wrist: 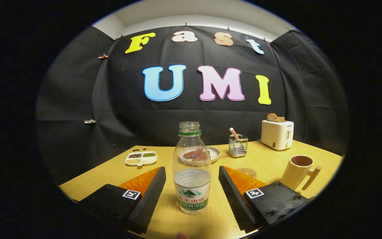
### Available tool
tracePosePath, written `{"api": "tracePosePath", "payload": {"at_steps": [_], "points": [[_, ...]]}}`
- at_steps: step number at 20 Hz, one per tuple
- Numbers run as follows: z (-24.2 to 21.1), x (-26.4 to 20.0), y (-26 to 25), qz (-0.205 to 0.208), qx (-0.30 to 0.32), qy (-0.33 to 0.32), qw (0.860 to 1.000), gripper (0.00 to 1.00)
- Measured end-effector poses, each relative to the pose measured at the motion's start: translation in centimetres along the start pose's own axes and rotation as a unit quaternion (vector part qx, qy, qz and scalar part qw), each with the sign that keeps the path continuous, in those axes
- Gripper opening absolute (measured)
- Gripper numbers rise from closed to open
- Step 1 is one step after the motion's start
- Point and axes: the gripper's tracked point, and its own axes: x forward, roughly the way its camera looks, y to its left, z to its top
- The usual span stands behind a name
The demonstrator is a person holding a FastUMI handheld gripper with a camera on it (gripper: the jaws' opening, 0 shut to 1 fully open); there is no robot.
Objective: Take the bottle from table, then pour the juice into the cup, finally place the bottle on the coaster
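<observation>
Standing upright on the yellow table (264,159), the uncapped clear bottle (191,169) sits between the gripper (192,179) fingers, which are spread apart and clear of it. Right of the bottle stands the beige cup (298,172); the round coaster (247,171) lies between bottle and cup. Behind the bottle sits a plate (215,153), with a white toaster (277,133) farther right.

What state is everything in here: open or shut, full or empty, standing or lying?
Bottle: upright on the table, cap off, partly filled with clear liquid.
Claw: open, a finger on each side of the bottle, neither touching it.
Cup: upright, open top; contents cannot be told.
Toaster: upright, bread sticking up from a slot.
Divided dish: flat, compartments filled.
Wire holder: upright, a stick inside.
</observation>
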Motion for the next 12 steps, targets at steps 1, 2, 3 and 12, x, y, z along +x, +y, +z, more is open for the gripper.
{"api": "tracePosePath", "payload": {"at_steps": [1, 2, 3, 12], "points": [[-0.5, 0.3, 0.0, -0.003, -0.002, 0.003, 1.0, 0.98], [-1.1, 0.7, 0.0, -0.007, -0.004, 0.006, 1.0, 0.98], [-1.5, 1.0, -0.1, -0.011, -0.006, 0.008, 1.0, 0.98], [-3.1, 2.4, -0.4, -0.025, 0.004, 0.013, 1.0, 0.76]]}}
